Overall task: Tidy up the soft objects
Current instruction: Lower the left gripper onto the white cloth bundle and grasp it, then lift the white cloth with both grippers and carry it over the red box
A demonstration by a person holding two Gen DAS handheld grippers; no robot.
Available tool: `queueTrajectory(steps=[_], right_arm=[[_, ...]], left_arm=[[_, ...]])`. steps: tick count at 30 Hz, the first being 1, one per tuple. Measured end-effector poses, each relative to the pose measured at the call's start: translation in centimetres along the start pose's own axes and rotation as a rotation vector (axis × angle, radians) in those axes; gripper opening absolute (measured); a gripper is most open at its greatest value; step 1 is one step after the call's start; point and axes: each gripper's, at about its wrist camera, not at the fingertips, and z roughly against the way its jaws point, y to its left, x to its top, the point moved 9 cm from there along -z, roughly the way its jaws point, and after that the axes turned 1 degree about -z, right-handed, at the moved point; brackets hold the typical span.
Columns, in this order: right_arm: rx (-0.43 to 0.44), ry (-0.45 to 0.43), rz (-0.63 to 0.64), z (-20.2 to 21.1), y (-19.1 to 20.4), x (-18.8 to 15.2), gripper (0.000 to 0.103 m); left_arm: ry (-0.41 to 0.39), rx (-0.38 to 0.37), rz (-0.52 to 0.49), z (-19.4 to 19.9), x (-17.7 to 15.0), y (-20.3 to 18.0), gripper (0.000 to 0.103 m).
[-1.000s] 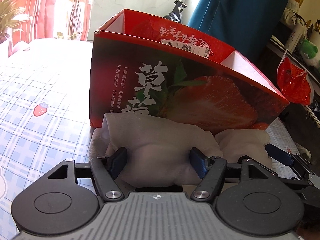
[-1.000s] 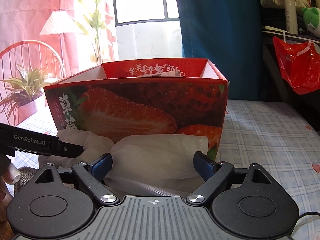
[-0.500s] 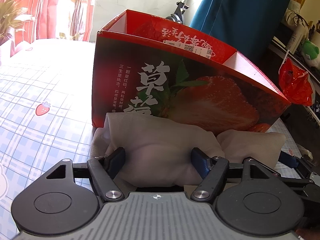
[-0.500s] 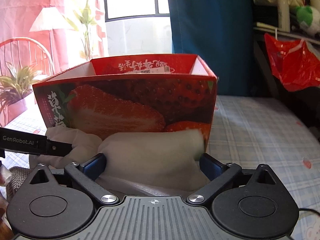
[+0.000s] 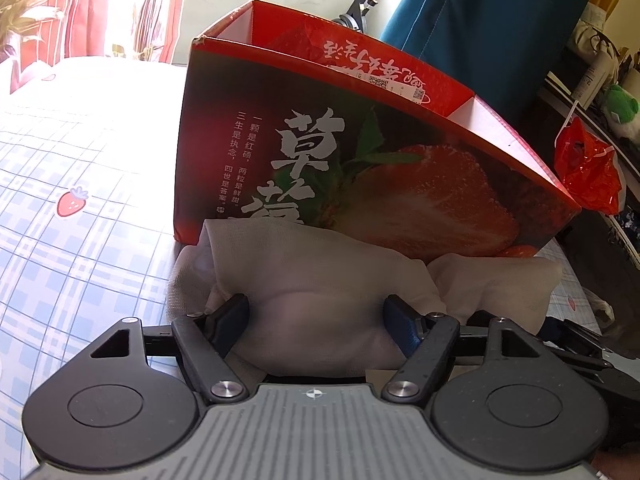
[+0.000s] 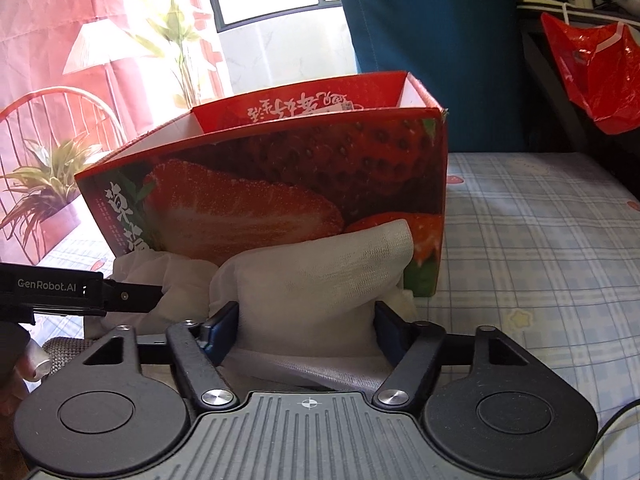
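**A:** Checked sheet (image 5: 60,248) with small strawberries under it all. What have the fingers got?

**B:** The left gripper (image 5: 318,320) is clamped round a lump of white cloth (image 5: 320,280). The right gripper (image 6: 306,320) is closing, its pads already pressing the lump next to it. I can't tell if that's one piece or two.

**A:** Where does the cloth lie?

**B:** On the sheet, bunched against the near wall of the box (image 5: 400,184) at twelve o'clock, not inside.

**A:** How will it handle?

**B:** Light and limp, I'd judge, and not fragile. The weave looks grippy. Held by an edge it would sag and unroll, so take the thick middle.

**A:** Any writing?

**B:** The box has a cut strawberry and big characters "草莓", with columns of small Chinese at eleven o'clock. A barcode label on the far wall is too small to read. "GenRobot.AI" shows on the left gripper, at nine o'clock in the right view. A red bag (image 5: 584,176) at two o'clock has no legible print.
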Motion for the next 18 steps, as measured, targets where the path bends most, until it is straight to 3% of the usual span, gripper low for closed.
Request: queueTrajectory(steps=[5,7,8,12,18], right_arm=[[0.057,0.053,-0.051,-0.8,-0.2,-0.5,0.048],[0.072,0.066,-0.069,-0.9,-0.2,-0.3,0.043],[0.078,0.070,-0.074,-0.8,-0.1,-0.2,0.042],[0.102,0.066,-0.087,-0.2,0.4,0.6,0.035],[0.126,0.029,-0.077,1.4,1.1,1.7,0.033]], left_arm=[[0.031,-0.018,-0.008,-0.6,0.4,0.0,0.077],[0.049,-0.028,-0.019,-0.8,0.8,-0.3,0.068],[0.052,-0.049,-0.025,-0.8,1.1,-0.7,0.055],[0.043,-0.048,-0.091,-0.4,2.3,-1.8,0.031],[0.005,-0.071,-0.088,1.3,3.2,-2.3,0.028]])
